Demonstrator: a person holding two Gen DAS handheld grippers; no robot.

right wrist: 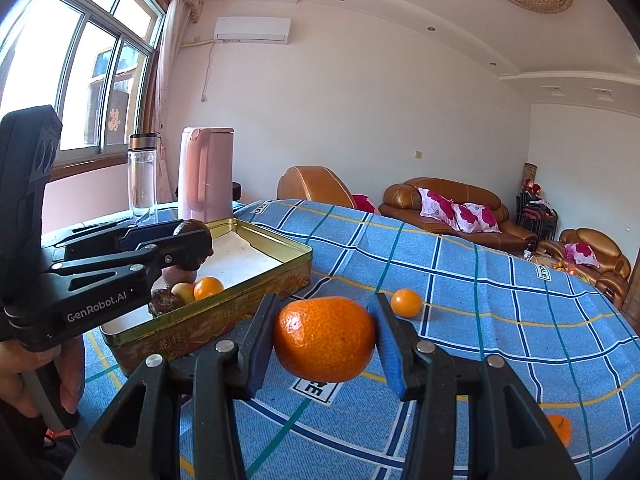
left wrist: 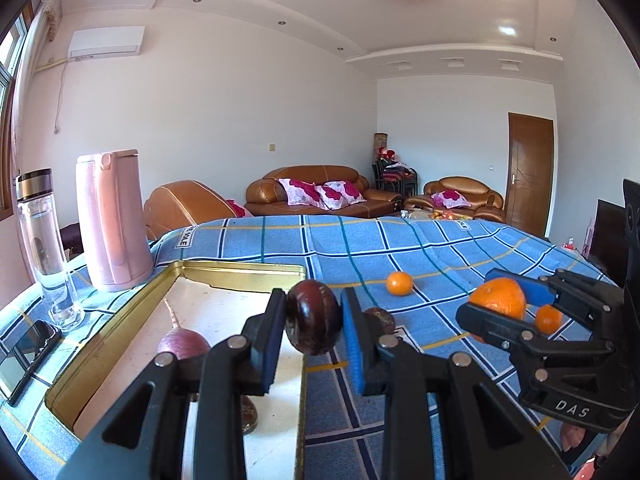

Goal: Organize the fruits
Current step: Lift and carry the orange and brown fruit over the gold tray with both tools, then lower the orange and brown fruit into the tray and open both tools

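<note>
My left gripper (left wrist: 313,322) is shut on a dark brown passion fruit (left wrist: 313,322) and holds it over the right rim of the gold tin tray (left wrist: 240,269). It also shows in the right wrist view (right wrist: 192,240) above the tray (right wrist: 224,320). My right gripper (right wrist: 325,338) is shut on a large orange (right wrist: 325,338), held above the blue checked cloth to the right of the tray. It shows in the left wrist view (left wrist: 498,298) too. In the tray lie a purple radish (left wrist: 182,342), a small orange (right wrist: 208,287), a yellow fruit (right wrist: 183,291) and a dark fruit (right wrist: 165,300).
Loose small oranges lie on the cloth (left wrist: 399,283) (right wrist: 406,302) (right wrist: 560,428), and another dark fruit (left wrist: 380,318) sits beside the tray. A pink kettle (left wrist: 112,220), a clear bottle (left wrist: 44,244) and a phone (left wrist: 24,356) stand left of the tray.
</note>
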